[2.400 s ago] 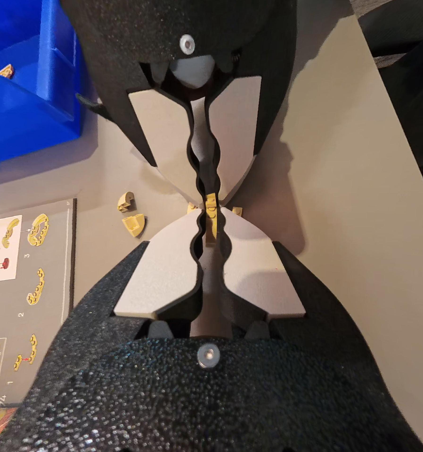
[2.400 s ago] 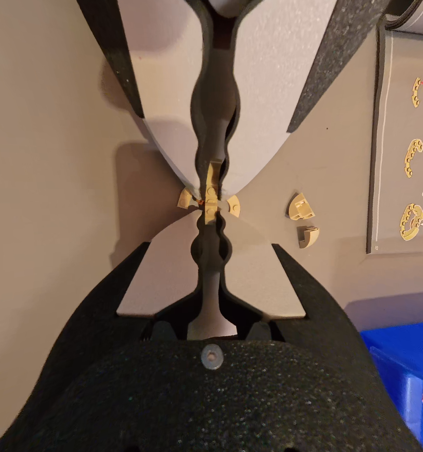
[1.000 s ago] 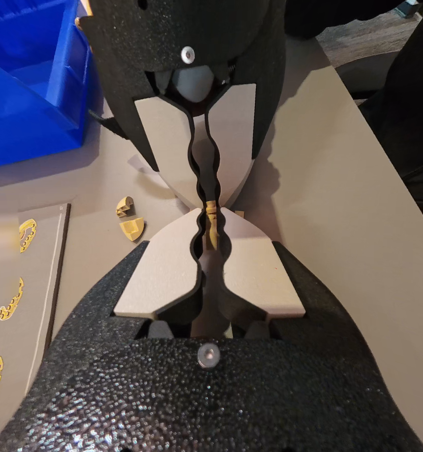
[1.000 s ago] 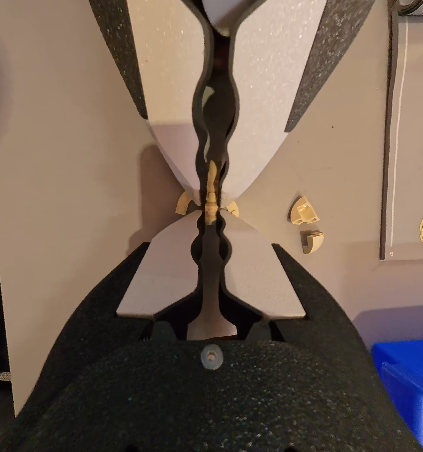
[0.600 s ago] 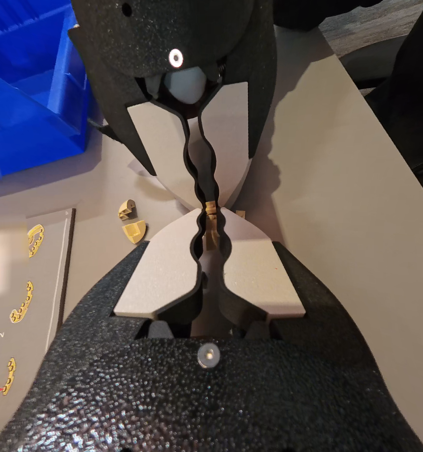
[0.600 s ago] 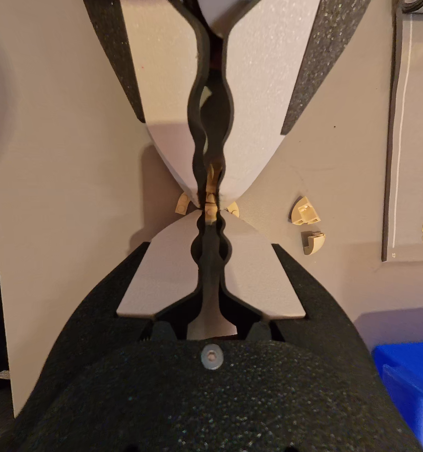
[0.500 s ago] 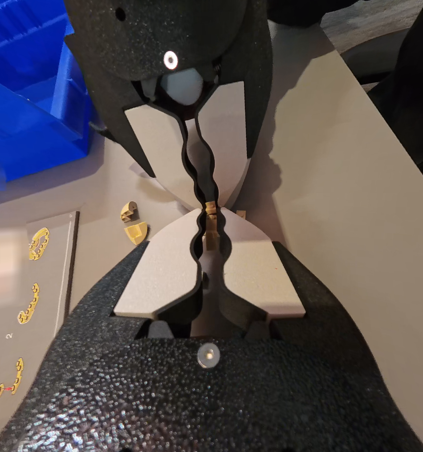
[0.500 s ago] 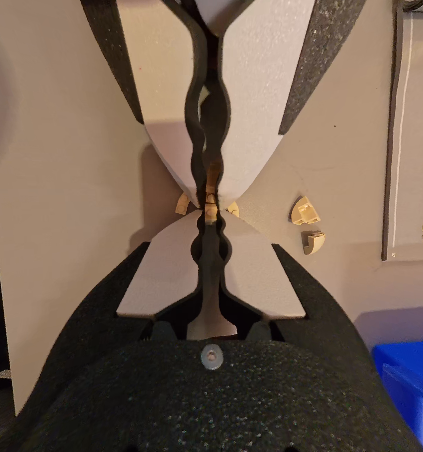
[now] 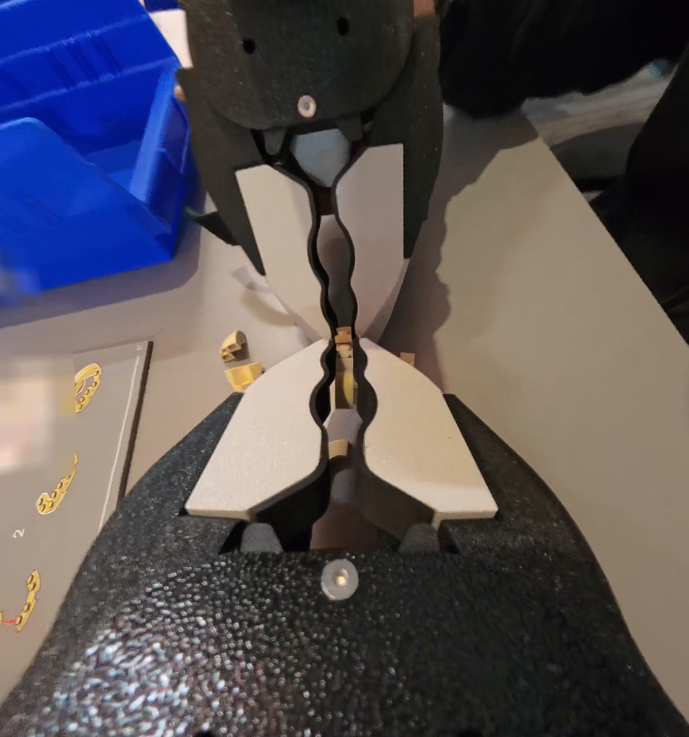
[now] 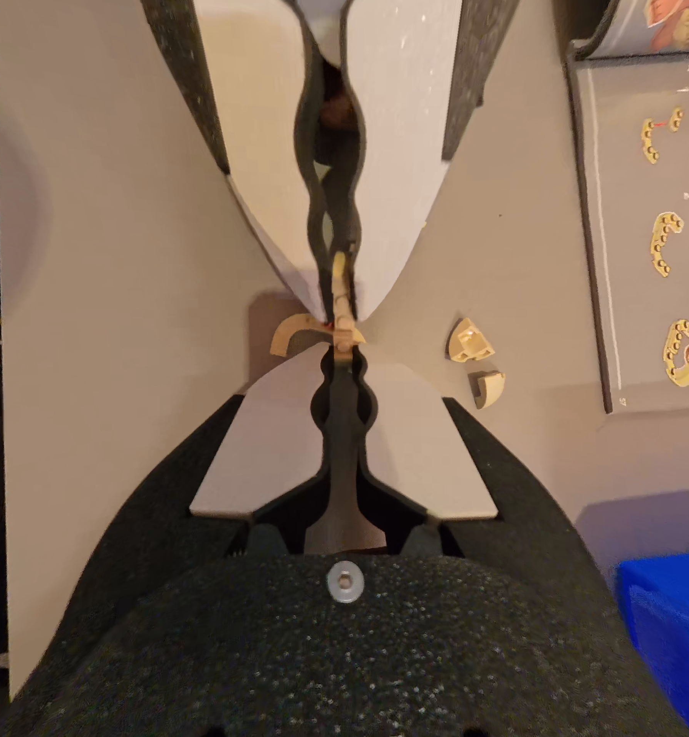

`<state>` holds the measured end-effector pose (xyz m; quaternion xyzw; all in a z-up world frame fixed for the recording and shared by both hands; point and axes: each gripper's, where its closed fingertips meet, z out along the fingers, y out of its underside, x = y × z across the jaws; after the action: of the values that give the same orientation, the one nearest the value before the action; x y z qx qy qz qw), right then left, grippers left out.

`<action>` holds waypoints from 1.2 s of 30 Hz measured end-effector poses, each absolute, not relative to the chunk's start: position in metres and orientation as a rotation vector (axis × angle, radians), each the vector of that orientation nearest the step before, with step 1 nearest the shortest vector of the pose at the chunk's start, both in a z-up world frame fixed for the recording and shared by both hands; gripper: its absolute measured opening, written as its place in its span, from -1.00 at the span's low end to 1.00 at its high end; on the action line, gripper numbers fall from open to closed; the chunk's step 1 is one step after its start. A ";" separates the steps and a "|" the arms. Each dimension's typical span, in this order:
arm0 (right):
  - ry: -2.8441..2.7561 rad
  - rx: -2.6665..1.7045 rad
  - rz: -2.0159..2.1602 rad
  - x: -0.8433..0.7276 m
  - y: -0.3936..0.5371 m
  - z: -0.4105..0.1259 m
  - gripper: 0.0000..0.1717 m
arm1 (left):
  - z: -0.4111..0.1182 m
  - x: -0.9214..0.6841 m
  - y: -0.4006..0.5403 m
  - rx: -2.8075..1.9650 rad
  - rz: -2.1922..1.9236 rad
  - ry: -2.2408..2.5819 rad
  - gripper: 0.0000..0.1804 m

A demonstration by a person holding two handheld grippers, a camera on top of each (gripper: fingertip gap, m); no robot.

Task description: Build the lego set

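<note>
My two grippers meet tip to tip above the beige table. My left gripper [image 9: 343, 351] is shut on a tan curved studded plate [image 9: 345, 383] that stands on edge between its pads. My right gripper [image 10: 343, 357] is shut on another tan plate piece [image 10: 343, 345]. The two pieces touch at the fingertips. The right gripper also shows in the left wrist view [image 9: 343, 329], and the left gripper in the right wrist view [image 10: 341, 315]. A curved tan arm [image 10: 291, 331] sticks out sideways from between the tips.
Two loose tan quarter-round bricks [image 9: 237, 361] [image 10: 474, 359] lie on the table beside the grippers. A grey instruction sheet [image 9: 56, 478] [image 10: 653, 239] lies past them. A blue bin [image 9: 76, 159] [image 10: 669, 618] stands nearby. The table edge [image 9: 614, 359] runs close on the other side. My left and right fingertips are right by each other.
Both grippers stay shut on their tan pieces, still tip to tip. The pair has tilted and shifted a little, and more of the curved tan arm now shows beside the tips.
</note>
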<state>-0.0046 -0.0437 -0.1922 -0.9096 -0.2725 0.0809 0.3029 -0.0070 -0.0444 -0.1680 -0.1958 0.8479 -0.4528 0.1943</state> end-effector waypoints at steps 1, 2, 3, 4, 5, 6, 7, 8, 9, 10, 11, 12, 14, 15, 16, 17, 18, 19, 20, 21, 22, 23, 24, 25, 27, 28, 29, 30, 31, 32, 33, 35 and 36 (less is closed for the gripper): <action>-0.715 -2.407 0.216 -0.003 -0.045 -0.193 -0.91 | -0.167 -0.006 -0.042 -0.571 -1.287 2.372 -0.92; -0.713 -2.409 0.218 -0.001 -0.046 -0.195 -0.91 | -0.168 -0.006 -0.040 -0.583 -1.284 2.388 -0.92; -0.713 -2.411 0.220 -0.001 -0.048 -0.196 -0.91 | -0.172 -0.007 -0.037 -0.590 -1.253 2.406 -0.92; -0.715 -2.405 0.222 -0.001 -0.048 -0.197 -0.91 | -0.176 -0.005 -0.035 -0.594 -1.208 2.413 -0.92; -0.722 -2.395 0.228 -0.002 -0.049 -0.197 -0.91 | -0.180 -0.005 -0.034 -0.590 -1.169 2.424 -0.92; -0.729 -2.387 0.227 -0.002 -0.049 -0.197 -0.91 | -0.183 -0.006 -0.034 -0.581 -1.143 2.436 -0.92; -0.735 -2.379 0.222 -0.002 -0.049 -0.197 -0.91 | -0.185 -0.006 -0.035 -0.575 -1.120 2.443 -0.92; -0.734 -2.366 0.220 -0.001 -0.048 -0.196 -0.91 | -0.186 -0.006 -0.035 -0.568 -1.108 2.445 -0.92; -0.728 -2.352 0.231 -0.001 -0.048 -0.195 -0.91 | -0.185 -0.006 -0.036 -0.565 -1.119 2.439 -0.92; -0.721 -2.335 0.249 -0.001 -0.047 -0.193 -0.91 | -0.181 -0.006 -0.038 -0.572 -1.153 2.425 -0.92; -0.715 -2.310 0.272 -0.002 -0.047 -0.190 -0.91 | -0.176 -0.006 -0.039 -0.592 -1.208 2.405 -0.92; -0.703 -2.283 0.293 -0.002 -0.046 -0.187 -0.91 | -0.169 -0.005 -0.041 -0.614 -1.275 2.381 -0.92; -0.671 -2.251 0.326 0.001 -0.045 -0.182 -0.91 | -0.160 -0.004 -0.040 -0.660 -1.373 2.338 -0.92; -0.663 -2.238 0.328 0.002 -0.045 -0.181 -0.91 | -0.158 -0.002 -0.038 -0.685 -1.386 2.324 -0.92; -0.662 -2.227 0.327 0.003 -0.045 -0.179 -0.91 | -0.158 0.000 -0.036 -0.707 -1.381 2.318 -0.92; -0.663 -2.220 0.329 0.004 -0.046 -0.179 -0.91 | -0.161 0.002 -0.033 -0.722 -1.348 2.321 -0.92; -0.663 -2.219 0.331 0.004 -0.046 -0.180 -0.91 | -0.167 0.003 -0.031 -0.729 -1.291 2.334 -0.92; -0.664 -2.222 0.331 0.004 -0.047 -0.181 -0.91 | -0.174 0.003 -0.029 -0.732 -1.221 2.359 -0.92; -0.670 -2.225 0.327 0.004 -0.047 -0.182 -0.91 | -0.181 0.003 -0.028 -0.731 -1.153 2.386 -0.92; -0.677 -2.230 0.322 0.003 -0.048 -0.183 -0.91 | -0.187 0.003 -0.027 -0.729 -1.094 2.411 -0.92; -0.683 -2.235 0.321 0.003 -0.048 -0.185 -0.91 | -0.191 0.001 -0.027 -0.714 -1.051 2.433 -0.92; -0.687 -2.240 0.321 0.003 -0.048 -0.186 -0.91 | -0.194 0.000 -0.028 -0.693 -1.016 2.448 -0.92; -0.691 -2.243 0.321 0.003 -0.049 -0.187 -0.91 | -0.196 -0.001 -0.029 -0.674 -0.992 2.453 -0.91; -0.693 -2.247 0.322 0.003 -0.049 -0.188 -0.91 | -0.196 -0.002 -0.029 -0.673 -0.989 2.457 -0.92; -0.695 -2.253 0.324 0.003 -0.050 -0.190 -0.91 | -0.197 -0.004 -0.028 -0.676 -0.988 2.477 -0.87; -0.697 -2.255 0.324 0.003 -0.050 -0.190 -0.91 | -0.197 -0.004 -0.028 -0.670 -0.990 2.481 -0.85; -0.697 -2.255 0.322 0.003 -0.050 -0.190 -0.91 | -0.196 -0.004 -0.027 -0.662 -0.993 2.478 -0.82; -0.698 -2.254 0.319 0.003 -0.051 -0.189 -0.91 | -0.195 -0.004 -0.025 -0.643 -0.991 2.472 -0.77; -0.698 -2.251 0.319 0.003 -0.051 -0.188 -0.91 | -0.195 -0.003 -0.024 -0.612 -0.982 2.468 -0.74; -0.698 -2.247 0.319 0.003 -0.051 -0.187 -0.91 | -0.194 -0.004 -0.022 -0.573 -0.966 2.467 -0.70; -0.698 -2.243 0.319 0.002 -0.051 -0.186 -0.91 | -0.194 -0.005 -0.021 -0.527 -0.950 2.469 -0.68; -0.698 -2.238 0.324 0.002 -0.051 -0.185 -0.91 | -0.193 -0.010 -0.020 -0.428 -0.928 2.474 -0.65; -0.697 -2.236 0.326 0.002 -0.051 -0.184 -0.91 | -0.192 -0.012 -0.019 -0.390 -0.919 2.477 -0.64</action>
<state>0.0016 -0.0509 -0.1843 -0.8751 -0.2729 0.1275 0.3787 -0.0116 -0.0193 -0.1922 -0.1419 0.9020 -0.3346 0.2331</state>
